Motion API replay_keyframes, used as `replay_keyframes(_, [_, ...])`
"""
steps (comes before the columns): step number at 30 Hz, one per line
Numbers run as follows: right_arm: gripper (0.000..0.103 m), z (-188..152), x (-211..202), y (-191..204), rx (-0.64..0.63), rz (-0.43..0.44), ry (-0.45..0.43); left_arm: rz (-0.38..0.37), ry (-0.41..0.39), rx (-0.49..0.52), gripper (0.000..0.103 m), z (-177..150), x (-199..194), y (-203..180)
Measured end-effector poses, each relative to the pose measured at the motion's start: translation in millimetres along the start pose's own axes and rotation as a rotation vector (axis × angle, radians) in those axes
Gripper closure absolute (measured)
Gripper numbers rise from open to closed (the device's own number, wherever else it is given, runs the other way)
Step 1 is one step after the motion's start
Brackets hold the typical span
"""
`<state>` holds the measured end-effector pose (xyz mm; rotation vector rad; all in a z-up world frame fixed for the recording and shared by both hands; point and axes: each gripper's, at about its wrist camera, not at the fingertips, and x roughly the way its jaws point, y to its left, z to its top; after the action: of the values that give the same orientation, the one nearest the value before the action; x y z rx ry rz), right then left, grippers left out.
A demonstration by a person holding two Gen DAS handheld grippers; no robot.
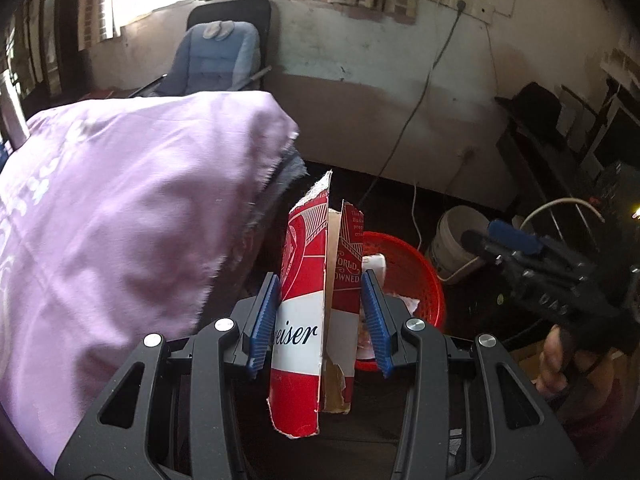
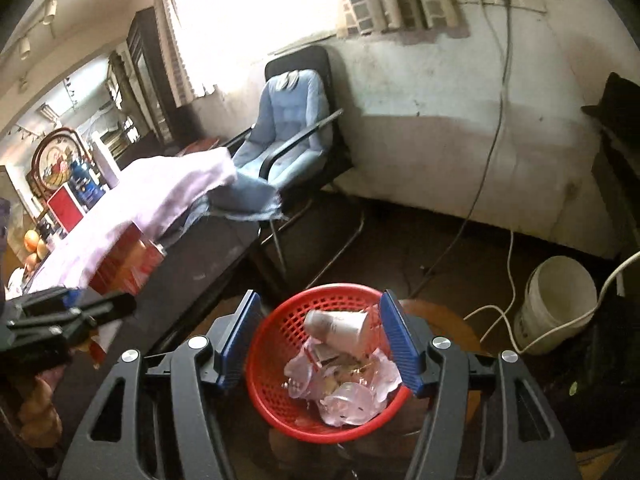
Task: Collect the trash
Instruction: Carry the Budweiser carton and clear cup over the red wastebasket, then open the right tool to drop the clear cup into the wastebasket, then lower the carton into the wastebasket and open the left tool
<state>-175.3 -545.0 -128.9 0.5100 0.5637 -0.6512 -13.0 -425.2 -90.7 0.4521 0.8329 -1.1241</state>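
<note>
A: Left wrist view. My left gripper point(image 1: 320, 316) pinches a torn red-and-white beer carton point(image 1: 308, 320), which stands upright between the blue pads point(image 1: 264, 316); its ragged top edge rises above the fingertips. Behind it sits the red basket point(image 1: 416, 276), only its right rim showing. The pink cloth point(image 1: 132, 216) hangs over the table edge close on the left.

B: And room on the right?

A: Dark floor lies between the basket and the white bucket point(image 1: 456, 244). My right gripper point(image 1: 504, 240) shows at the far right; I cannot tell its state from here.

B: Right wrist view?

A: My right gripper point(image 2: 320, 336) is spread wide, holding nothing, with the red basket point(image 2: 280, 320) framed between its fingers. Inside lie a paper cup point(image 2: 340, 326) and crumpled clear plastic point(image 2: 348, 400). The dark table point(image 2: 192, 268) edge runs just left of the basket; the white bucket point(image 2: 560, 300) stands well apart on the right.
</note>
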Motion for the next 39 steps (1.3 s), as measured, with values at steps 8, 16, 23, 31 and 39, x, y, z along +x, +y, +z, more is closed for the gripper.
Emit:
replay_keyframes(8, [0.04, 4, -9, -17, 0.035, -0.035, -0.035, -0.031, 0.034, 0.049, 0.06, 8, 24, -21])
replay_keyframes(16, [0.04, 5, -4, -35, 0.078, -0.049, -0.025, -0.069, 0.073, 0.072, 0.06, 18, 49, -36])
replay_keyframes(23, [0.04, 1, 6, -51, 0.116, -0.059, 0.0, -0.094, 0.137, 0.089, 0.059, 16, 81, -44])
replay_keyframes(31, [0.04, -2, 4, -48, 0.122, -0.059, 0.012, -0.087, 0.185, 0.105, 0.037, 8, 102, -46])
replay_keyframes(39, [0.04, -5, -15, -25, 0.059, -0.058, 0.009, -0.048, 0.094, 0.066, 0.022, 0, 57, -41])
